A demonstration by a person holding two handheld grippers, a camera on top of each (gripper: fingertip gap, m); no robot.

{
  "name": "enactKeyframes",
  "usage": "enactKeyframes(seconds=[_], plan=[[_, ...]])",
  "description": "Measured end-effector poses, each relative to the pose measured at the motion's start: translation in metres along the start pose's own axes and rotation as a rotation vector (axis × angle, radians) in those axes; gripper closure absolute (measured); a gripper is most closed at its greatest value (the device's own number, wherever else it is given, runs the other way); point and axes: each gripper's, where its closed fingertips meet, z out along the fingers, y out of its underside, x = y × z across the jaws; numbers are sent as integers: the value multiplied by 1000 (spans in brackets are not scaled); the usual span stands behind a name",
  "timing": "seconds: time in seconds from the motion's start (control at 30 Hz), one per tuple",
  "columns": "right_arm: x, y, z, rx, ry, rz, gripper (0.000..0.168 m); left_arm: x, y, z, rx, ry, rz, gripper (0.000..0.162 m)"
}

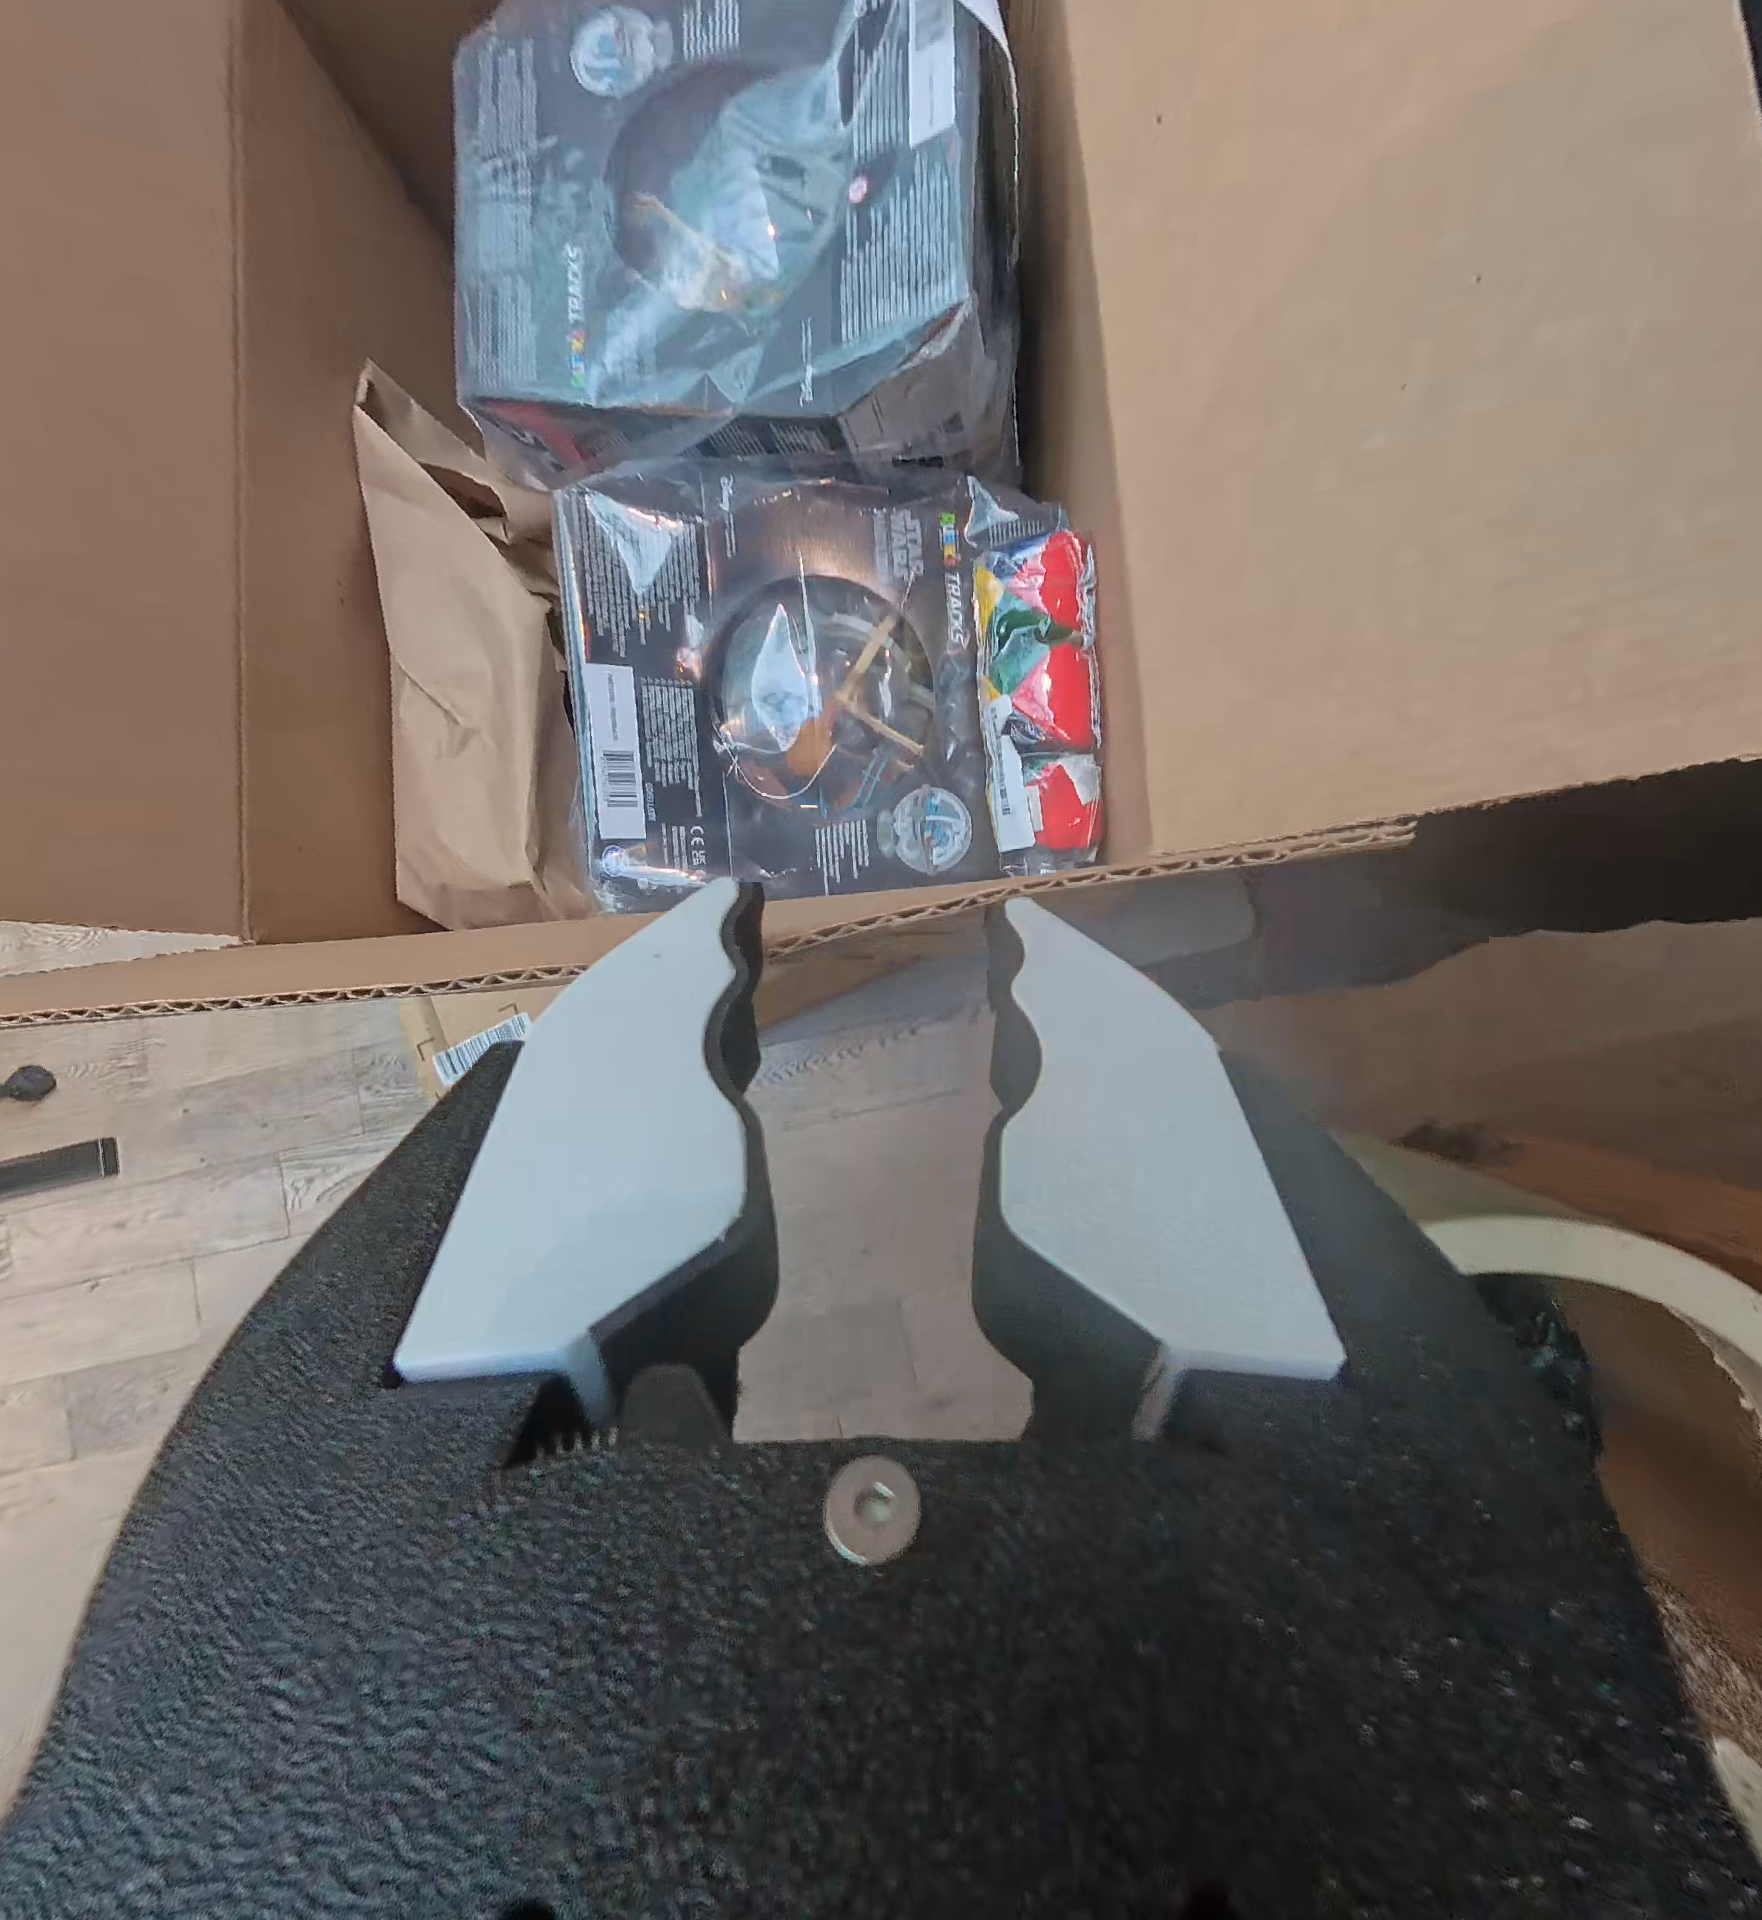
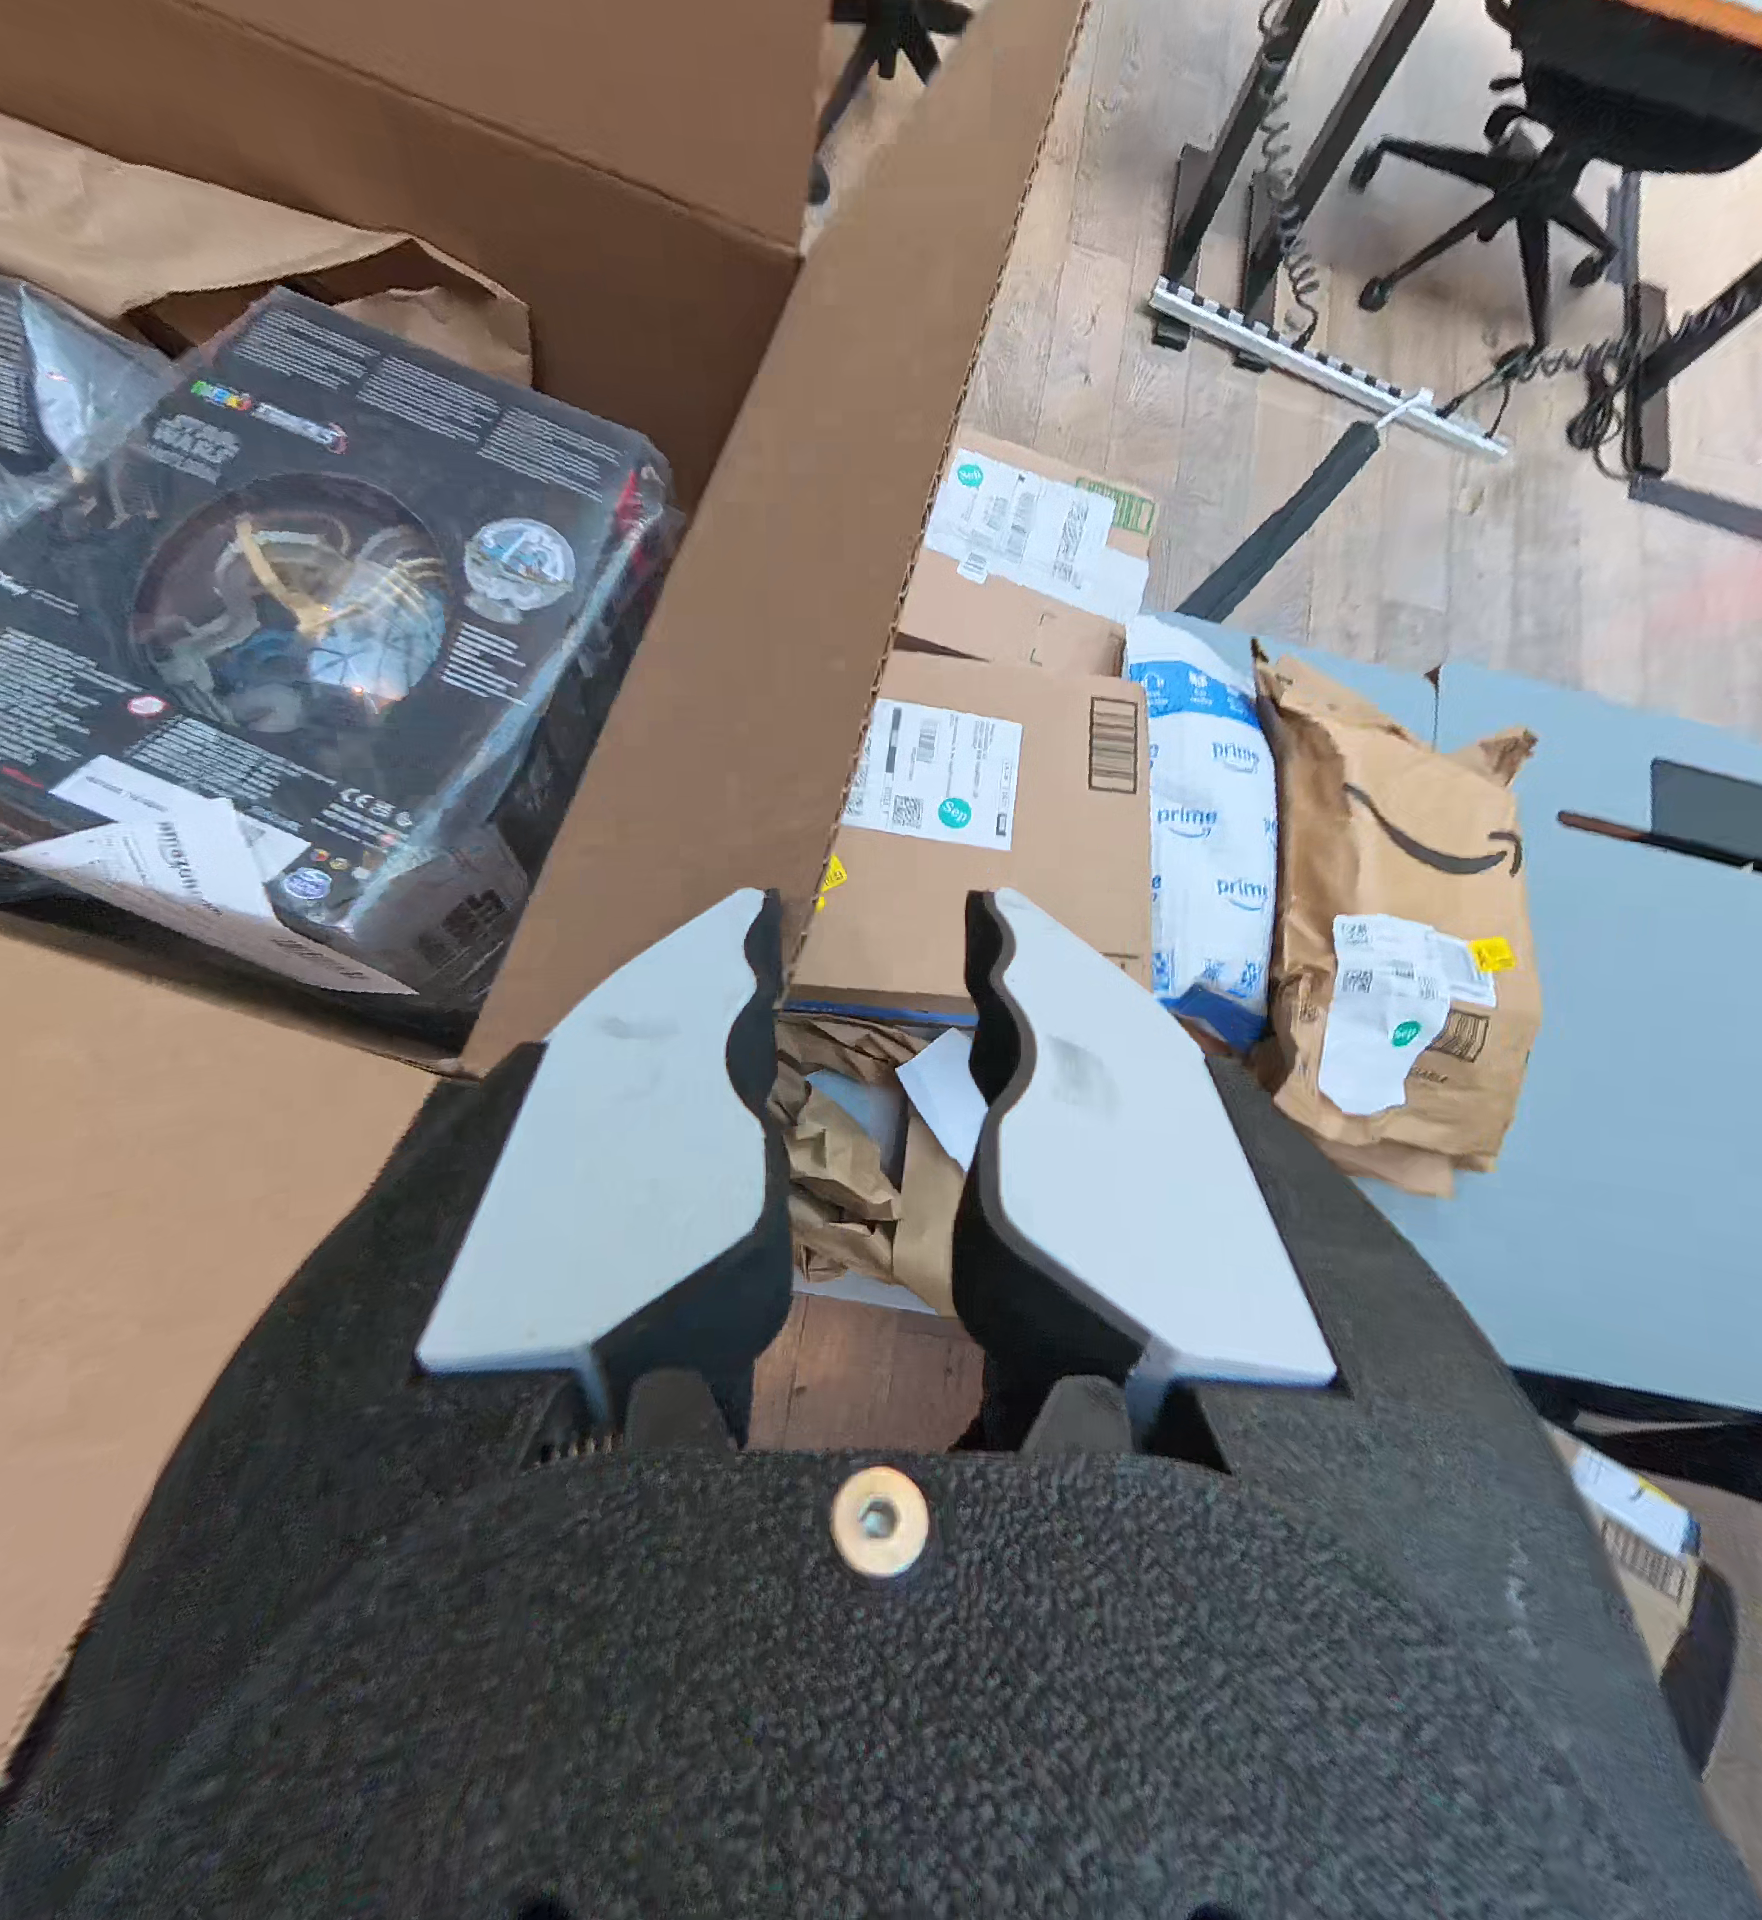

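A big open cardboard box [image 1: 1376, 416] stands on the floor. Inside lie two dark toy boxes wrapped in clear plastic, a near one [image 1: 773, 686] and a far one [image 1: 721, 208], a small colourful red packet [image 1: 1043, 686] and crumpled brown paper [image 1: 461, 665]. My left gripper [image 1: 872, 914] is open and empty, its tips just above the box's near flap edge. My right gripper [image 2: 872, 914] is open and empty, beside the box's right flap [image 2: 856, 468], over crumpled paper [image 2: 846, 1153]. A wrapped toy box [image 2: 285, 644] shows in the right wrist view too.
Outside the box to the right lie labelled cardboard parcels [image 2: 981, 790], a white and blue mailer [image 2: 1209, 810] and a brown paper mailer [image 2: 1396, 904] by a grey table [image 2: 1687, 1039]. An office chair [image 2: 1542, 156] and desk legs stand farther off. A cream curved object [image 1: 1687, 1403] is at right. My right fingertips sit around 60 centimetres from my left ones. Measured from the fingertips, the small colourful red packet [image 1: 1043, 686] is 25 centimetres or so from the left gripper and 50 centimetres from the right.
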Motion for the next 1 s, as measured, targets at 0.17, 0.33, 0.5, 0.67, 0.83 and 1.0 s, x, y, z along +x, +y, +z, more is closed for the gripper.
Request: enactKeyframes(seconds=[0.17,0.33,0.5,0.67,0.83,1.0], plan=[[11,78,55,-123,-85,183,118,2,14,-6,156,-38,-31,120],[9,110,83,-39,-200,399,114,8,55,-15,283,-110,-46,120],[7,133,107,-57,-279,464,112,11,114,-5,206,-274,23,117],[-25,154,142,-131,-415,469,135,11,139,11,186,-463,62,117],[-67,159,163,-147,-502,431,159,21,192,58,49,-509,102,115],[-73,157,163,-137,-463,408,164,24,236,116,-202,-538,214,102]])
